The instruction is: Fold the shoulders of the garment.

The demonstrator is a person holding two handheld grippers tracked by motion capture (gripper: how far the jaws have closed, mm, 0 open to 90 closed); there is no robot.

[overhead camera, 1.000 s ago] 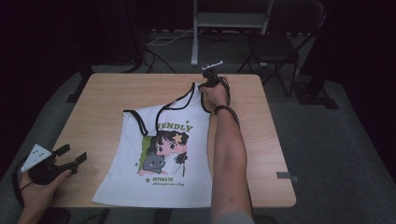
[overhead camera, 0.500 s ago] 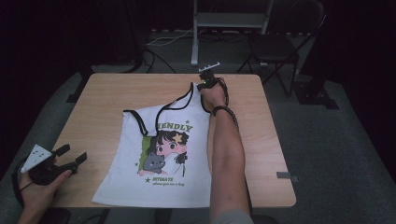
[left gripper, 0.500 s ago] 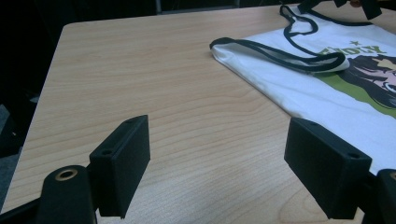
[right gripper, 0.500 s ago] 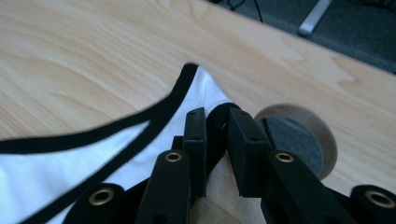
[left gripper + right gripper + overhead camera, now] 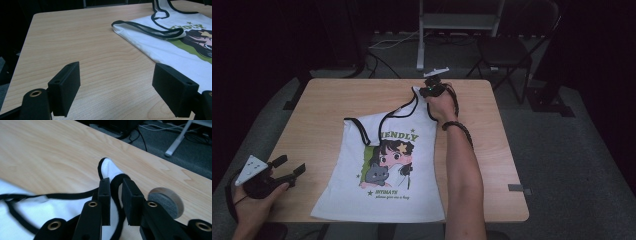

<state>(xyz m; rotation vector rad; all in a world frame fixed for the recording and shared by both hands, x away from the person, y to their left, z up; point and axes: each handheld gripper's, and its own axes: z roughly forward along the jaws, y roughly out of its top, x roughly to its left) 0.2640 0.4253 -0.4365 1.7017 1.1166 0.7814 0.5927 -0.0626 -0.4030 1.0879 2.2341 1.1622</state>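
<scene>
A white tank top (image 5: 387, 165) with black trim and a cartoon print lies flat on the wooden table (image 5: 337, 100). At its far end my right gripper (image 5: 426, 91) is shut on the right shoulder strap (image 5: 110, 168). Its jaws have just been closing, and the strap now sits pinched between them (image 5: 115, 183), raised a little off the wood. My left gripper (image 5: 291, 165) rests by the near left corner, open with nothing between its fingers (image 5: 116, 72). From there the top's other shoulder strap (image 5: 150, 30) lies ahead to the right.
A dark chair (image 5: 512, 50) and a metal stand (image 5: 422, 35) with floor cables stand beyond the far edge. Bare wood (image 5: 75, 37) stretches left of the top. A round grey-topped disc (image 5: 166, 203) shows beside the right jaw.
The right hand has shifted slightly left and lifted a little with the strap. The left hand has kept still.
</scene>
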